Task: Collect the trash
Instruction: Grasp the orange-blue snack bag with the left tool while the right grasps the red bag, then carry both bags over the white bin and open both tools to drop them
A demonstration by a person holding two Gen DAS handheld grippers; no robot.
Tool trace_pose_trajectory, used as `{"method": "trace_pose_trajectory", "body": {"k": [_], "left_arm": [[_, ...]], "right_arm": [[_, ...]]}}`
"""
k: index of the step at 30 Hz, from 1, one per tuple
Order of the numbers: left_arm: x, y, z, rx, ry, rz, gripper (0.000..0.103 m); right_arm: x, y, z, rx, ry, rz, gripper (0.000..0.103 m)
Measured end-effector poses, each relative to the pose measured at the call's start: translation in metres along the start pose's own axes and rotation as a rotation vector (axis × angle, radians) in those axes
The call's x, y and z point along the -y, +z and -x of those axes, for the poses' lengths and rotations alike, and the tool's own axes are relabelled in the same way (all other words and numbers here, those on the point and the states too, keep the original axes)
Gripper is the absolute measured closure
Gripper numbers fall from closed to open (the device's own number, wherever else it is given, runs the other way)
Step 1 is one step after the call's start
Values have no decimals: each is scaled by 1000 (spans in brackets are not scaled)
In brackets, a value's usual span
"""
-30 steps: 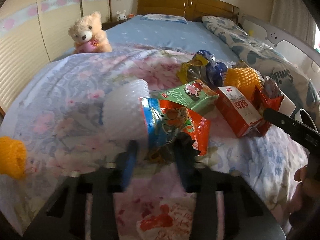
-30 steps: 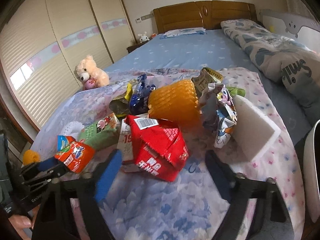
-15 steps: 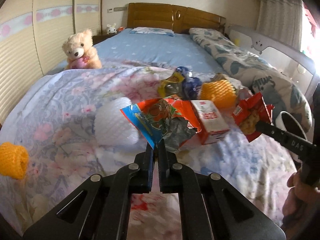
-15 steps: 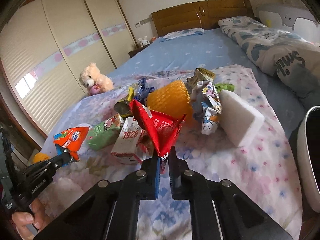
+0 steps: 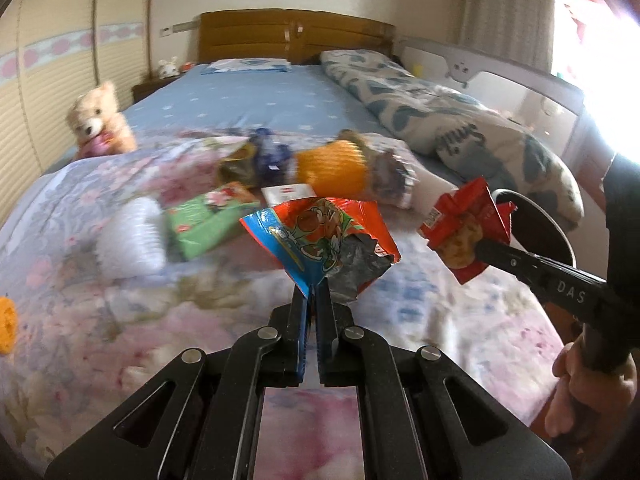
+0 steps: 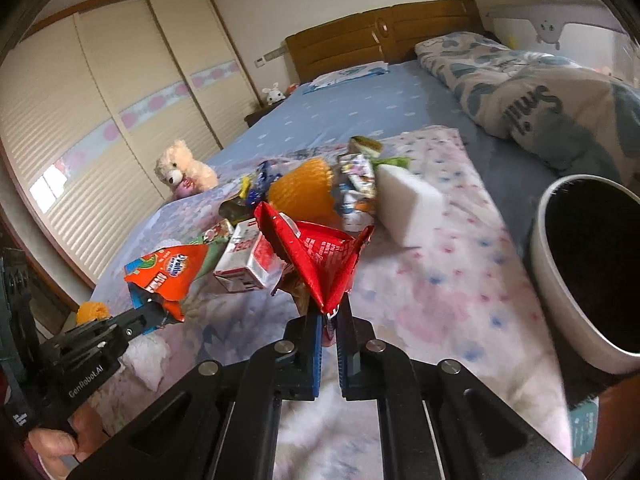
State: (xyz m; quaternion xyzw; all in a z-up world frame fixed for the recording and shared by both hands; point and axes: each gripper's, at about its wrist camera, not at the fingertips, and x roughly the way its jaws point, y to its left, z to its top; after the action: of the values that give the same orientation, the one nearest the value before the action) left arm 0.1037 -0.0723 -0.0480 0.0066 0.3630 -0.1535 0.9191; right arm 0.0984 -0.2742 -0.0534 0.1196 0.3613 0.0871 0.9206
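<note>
My left gripper (image 5: 313, 294) is shut on an orange and blue snack wrapper (image 5: 320, 236) and holds it above the floral bedspread (image 5: 80, 320). My right gripper (image 6: 329, 316) is shut on a red snack wrapper (image 6: 316, 256), also lifted off the bed. Each gripper shows in the other's view: the right one with the red wrapper (image 5: 464, 224), the left one with the orange wrapper (image 6: 168, 276). A white bin (image 6: 560, 300) with a dark inside stands at the bed's right side; its rim also shows in the left wrist view (image 5: 552, 228).
More trash lies on the bedspread: a green carton (image 5: 204, 220), a white and red carton (image 6: 244, 260), an orange foam net (image 6: 304, 188), a white foam block (image 6: 404, 204), crumpled wrappers (image 6: 356, 184), a white foam net (image 5: 136, 240). A teddy bear (image 6: 180, 168) sits at the left.
Both grippers closed on their wrappers, lifted them off the bed and have swung to the right. The white bin has come into the right wrist view.
</note>
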Motion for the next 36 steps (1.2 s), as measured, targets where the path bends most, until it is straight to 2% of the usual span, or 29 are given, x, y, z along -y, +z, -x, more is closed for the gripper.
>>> {"method": "trace_pose_trajectory", "body": {"k": [12, 22, 36], "left_arm": [[67, 5, -6, -12, -103, -104, 100], [128, 12, -20, -27, -177, -195, 100], [186, 32, -41, -28, -225, -274, 100]], "right_arm": [[54, -14, 50, 47, -81, -85, 98], [100, -12, 86, 91, -160, -152, 98], [152, -4, 103, 106, -238, -221, 98]]}}
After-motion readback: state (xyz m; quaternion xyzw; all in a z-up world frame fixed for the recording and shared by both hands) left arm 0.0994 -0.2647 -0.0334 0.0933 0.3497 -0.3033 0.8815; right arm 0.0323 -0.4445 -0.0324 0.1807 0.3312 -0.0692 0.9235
